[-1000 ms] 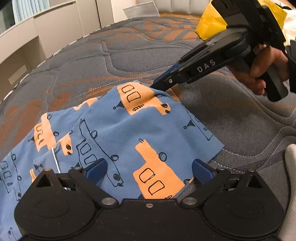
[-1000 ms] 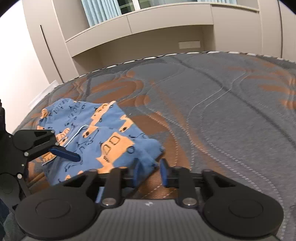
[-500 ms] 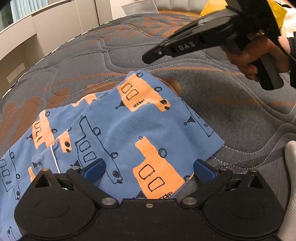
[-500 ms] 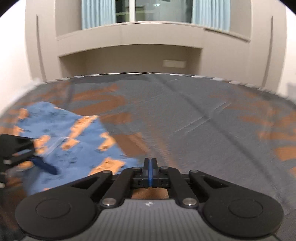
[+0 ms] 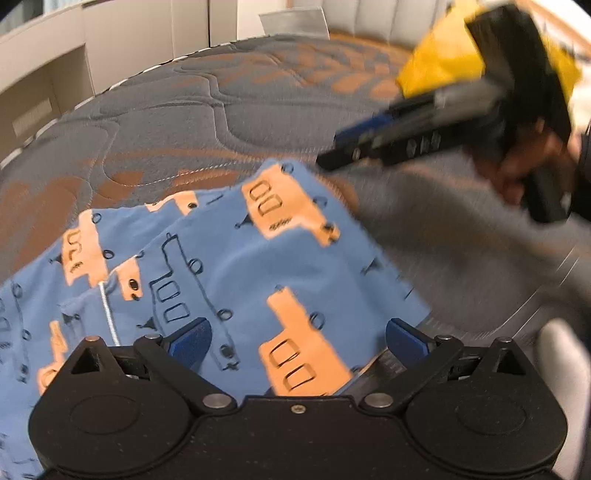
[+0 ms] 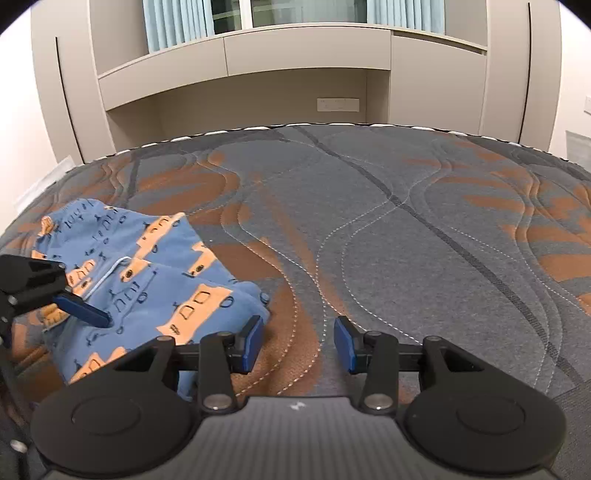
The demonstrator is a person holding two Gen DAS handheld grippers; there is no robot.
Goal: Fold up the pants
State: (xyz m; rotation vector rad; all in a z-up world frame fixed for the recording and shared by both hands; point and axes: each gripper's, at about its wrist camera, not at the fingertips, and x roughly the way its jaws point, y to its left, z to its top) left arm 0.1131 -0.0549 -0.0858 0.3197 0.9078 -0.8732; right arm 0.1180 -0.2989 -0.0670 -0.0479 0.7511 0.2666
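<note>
So we're working on a bare mattress (image 6: 406,229), grey quilted fabric with rusty orange patches and wavy white stitch lines running across it. In the right wrist view, beige built-in cabinets (image 6: 306,48) fill the top of the frame, with pale blue curtains (image 6: 173,18) at a window above them and a wall socket plate (image 6: 338,104) in the open niche below.

The pants (image 5: 236,280) are blue with orange truck shapes and black outline doodles, already folded over into a compact stack. In the left wrist view they fill the lower left and centre of the frame; in the right wrist view they sit at the left middle, flat on the mattress, with a white drawstring (image 6: 110,269) peeking out.

Our left gripper (image 5: 295,338) has its fingers spread wide, hovering over the near edge of the pants with nothing pinched. Our right gripper (image 6: 298,343) has its fingers opening, about halfway apart, and only mattress shows between them, just right of the pants' corner. In the left wrist view it's blurry at the upper right, held in a hand (image 5: 524,162).
</note>
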